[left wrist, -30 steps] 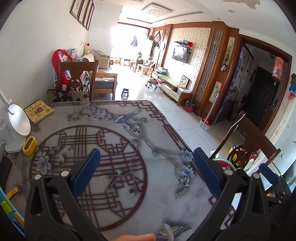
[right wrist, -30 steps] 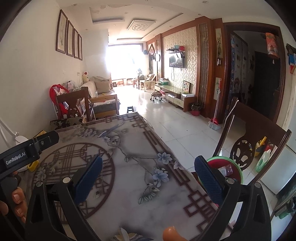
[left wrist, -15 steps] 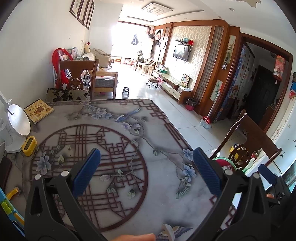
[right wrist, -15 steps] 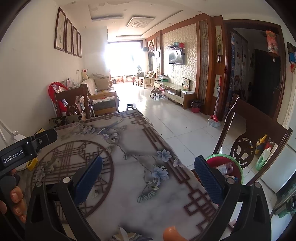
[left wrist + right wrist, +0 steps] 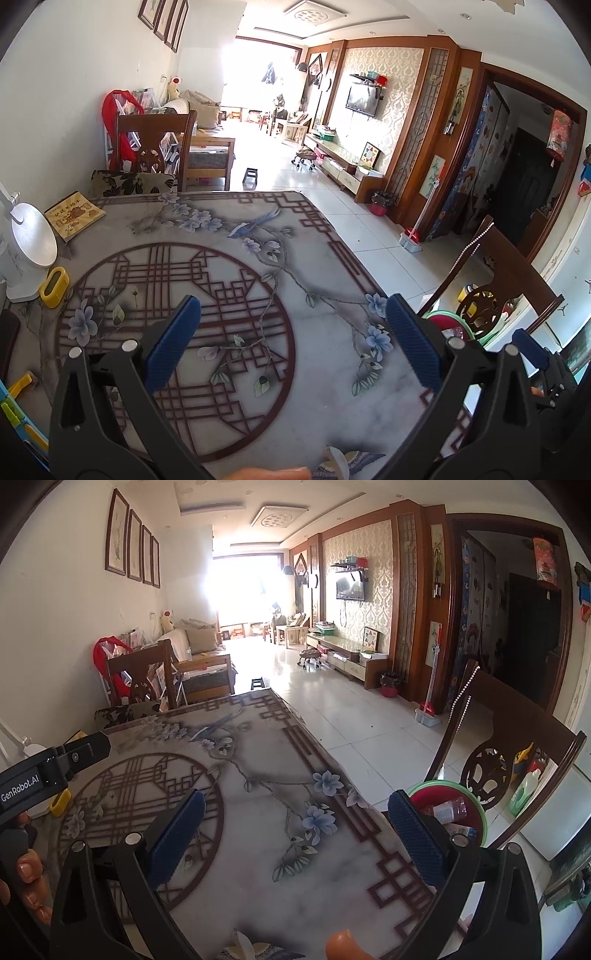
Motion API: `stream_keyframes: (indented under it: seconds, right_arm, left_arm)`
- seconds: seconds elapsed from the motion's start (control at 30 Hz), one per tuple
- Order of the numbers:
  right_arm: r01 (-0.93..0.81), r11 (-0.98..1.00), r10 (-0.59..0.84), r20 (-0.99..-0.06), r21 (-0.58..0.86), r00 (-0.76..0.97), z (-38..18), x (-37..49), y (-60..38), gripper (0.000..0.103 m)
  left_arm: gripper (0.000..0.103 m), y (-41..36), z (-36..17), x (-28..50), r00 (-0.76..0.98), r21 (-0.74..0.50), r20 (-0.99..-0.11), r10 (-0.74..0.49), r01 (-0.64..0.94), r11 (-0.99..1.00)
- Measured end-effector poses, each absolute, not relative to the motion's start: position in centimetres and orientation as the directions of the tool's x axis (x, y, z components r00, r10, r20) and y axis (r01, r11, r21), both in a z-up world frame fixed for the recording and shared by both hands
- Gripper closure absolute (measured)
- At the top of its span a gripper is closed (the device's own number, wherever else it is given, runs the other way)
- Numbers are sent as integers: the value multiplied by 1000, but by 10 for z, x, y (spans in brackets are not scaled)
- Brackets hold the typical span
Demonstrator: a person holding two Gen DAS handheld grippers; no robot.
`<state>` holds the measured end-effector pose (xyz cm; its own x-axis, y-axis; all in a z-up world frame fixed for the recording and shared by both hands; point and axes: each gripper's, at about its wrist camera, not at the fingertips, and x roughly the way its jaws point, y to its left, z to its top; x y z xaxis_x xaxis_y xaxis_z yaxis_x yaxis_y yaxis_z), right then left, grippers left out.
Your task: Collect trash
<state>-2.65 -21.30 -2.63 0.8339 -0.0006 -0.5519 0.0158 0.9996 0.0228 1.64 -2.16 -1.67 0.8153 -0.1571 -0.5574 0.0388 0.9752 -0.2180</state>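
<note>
— Marble-patterned table (image 5: 258,398) lies under both claws; left gripper (image 5: 291,345) and right gripper (image 5: 295,834) are spread, holding nothing.
— And the trash?
— Bottles sit in a red bin (image 5: 448,812) just right of the right claw; check the tabletop carefully before reaching.

My left wrist view sits low above the patterned table (image 5: 258,236), looking forward along the left gripper (image 5: 291,343) and slightly down toward the far living room. My right wrist view looks the same way from further right, past the right gripper (image 5: 295,830), at a flatter angle, with the table edge and red basin (image 5: 448,812) close ahead-right. Both views share the tabletop, the chair (image 5: 155,147) beyond it and the television wall (image 5: 351,583).
</note>
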Motion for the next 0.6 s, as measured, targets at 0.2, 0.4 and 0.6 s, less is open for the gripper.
stream_keyframes:
  seconds: [0.2, 0.4, 0.6]
  right_arm:
    - [12, 1000, 4, -565, 24, 825, -31, -22, -213, 7]
    - [12, 1000, 5, -579, 25, 815, -35, -18, -214, 7]
    - [2, 1000, 13, -612, 23, 791, -47, -7, -214, 7]
  left_arm:
    - [5, -22, -21, 19, 809, -219, -568, -155, 33, 975]
    - [5, -22, -26, 24, 797, -224, -582, -158, 30, 974]
    - [5, -20, -38, 31, 766, -240, -619, -170, 22, 971]
